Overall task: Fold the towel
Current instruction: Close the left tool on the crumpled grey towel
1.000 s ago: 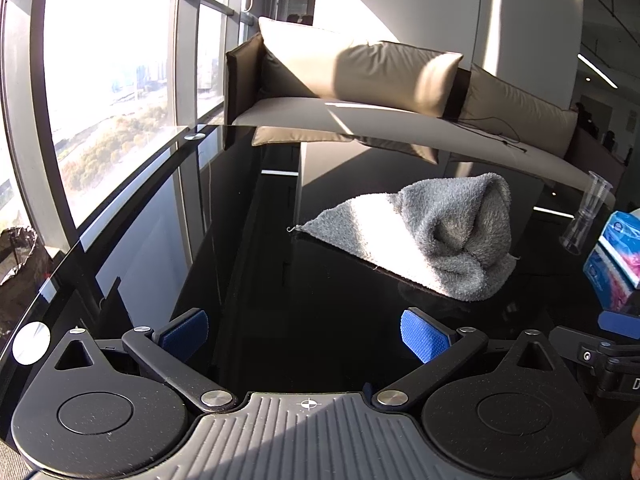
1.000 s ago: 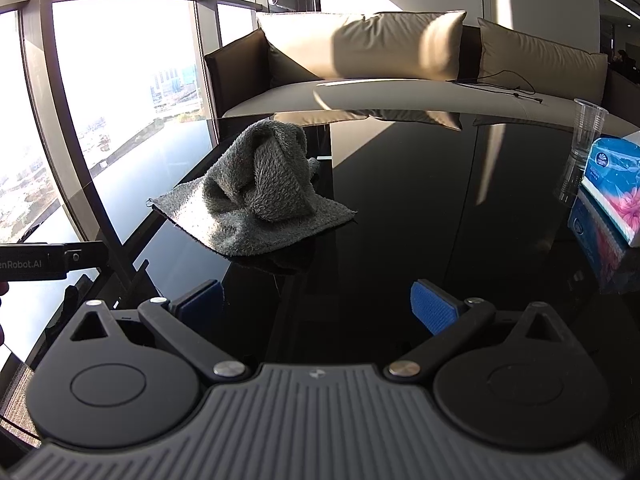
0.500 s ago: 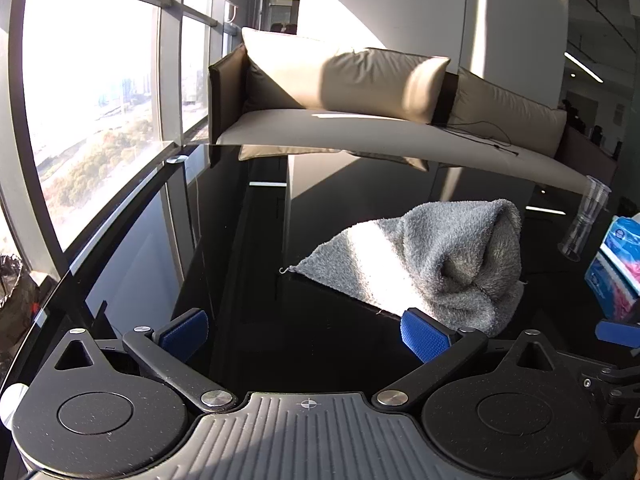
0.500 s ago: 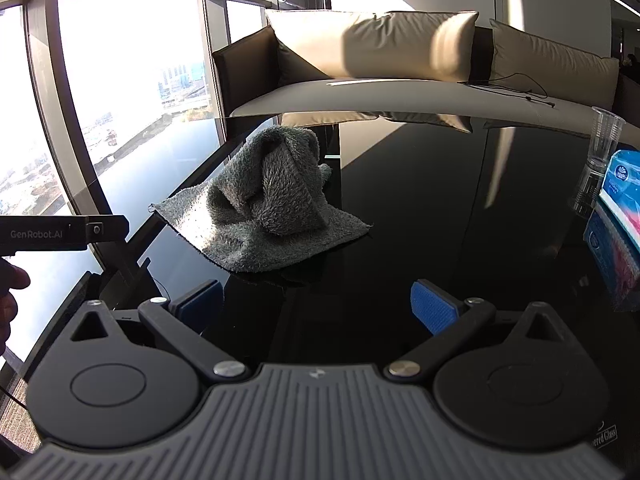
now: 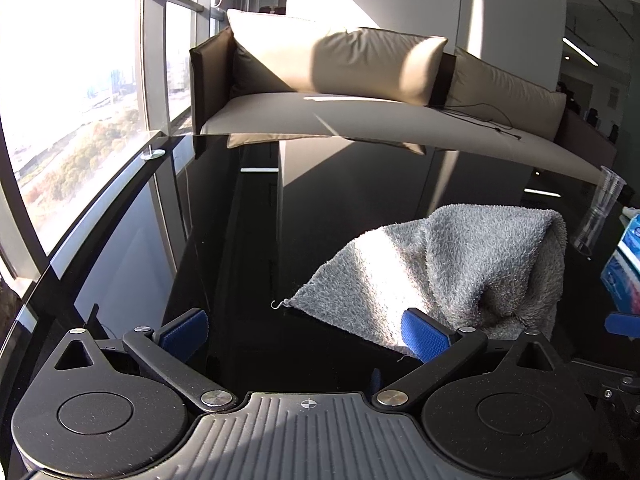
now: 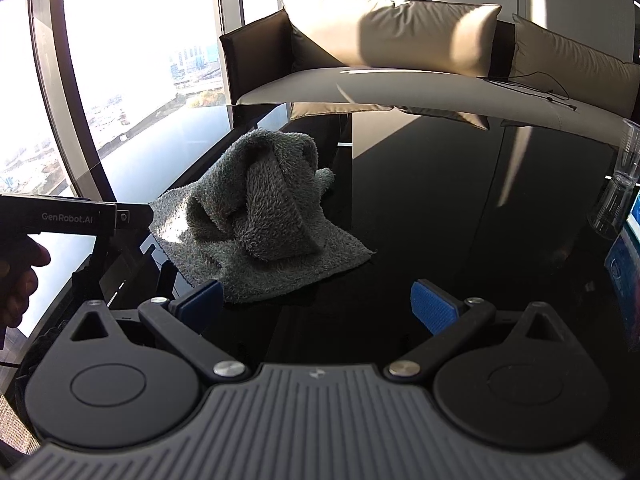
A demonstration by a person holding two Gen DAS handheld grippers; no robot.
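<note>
A grey terry towel [image 5: 440, 272] lies crumpled in a heap on the glossy black table [image 5: 248, 240]. One flat corner points toward the window. My left gripper [image 5: 304, 332] is open and empty, with its right blue pad [image 5: 424, 334] just in front of the towel's near edge. In the right wrist view the towel [image 6: 264, 220] sits left of centre. My right gripper [image 6: 316, 304] is open and empty, its left blue pad [image 6: 202, 300] close to the towel's near edge. The body of the left gripper [image 6: 76, 220] shows at the left of that view.
A clear plastic cup [image 6: 624, 180] and a blue tissue pack [image 5: 624, 264] stand at the table's right side. A beige sofa [image 5: 360, 92] runs behind the table. Tall windows [image 5: 72, 120] line the left. The table's left edge [image 5: 100, 208] is near.
Both grippers have moved forward toward the towel, which now looks larger and closer in both views. Both stay open. The towel has not moved.
</note>
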